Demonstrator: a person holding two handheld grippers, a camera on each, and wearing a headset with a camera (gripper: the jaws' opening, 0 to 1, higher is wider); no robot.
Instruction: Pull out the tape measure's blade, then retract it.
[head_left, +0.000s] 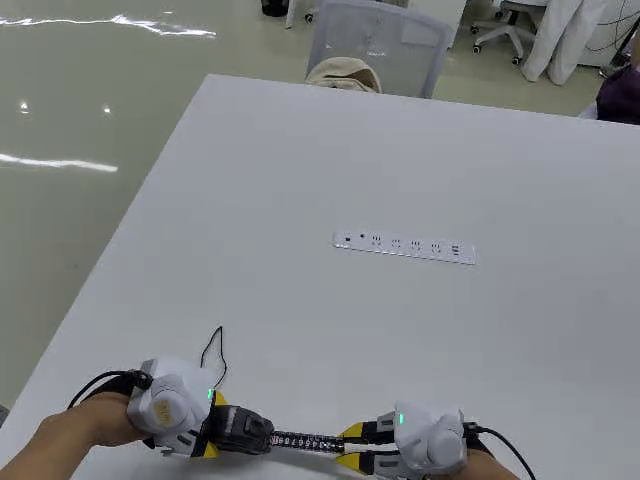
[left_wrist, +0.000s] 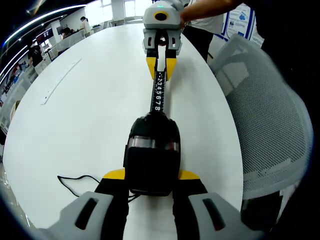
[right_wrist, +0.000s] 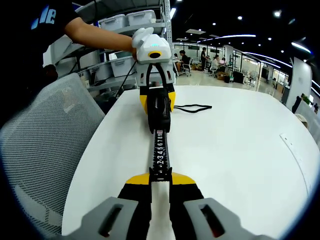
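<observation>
The tape measure (head_left: 240, 430) is clamped by its black case between the yellow-tipped jaws of the left gripper (head_left: 213, 426), at the near edge of the table (head_left: 400, 150), about 7 o'clock in the head view. A short stretch of blade (head_left: 305, 441) (numbers 2 to 8 are readable in the gripper views) is stretched toward 3 o'clock, and its end is pinched by the closed right gripper (head_left: 350, 446). A power strip (head_left: 405, 246) is seen well apart toward 12 o'clock, and a thin black cord (head_left: 213, 350) is looped just beyond the left gripper.
</observation>
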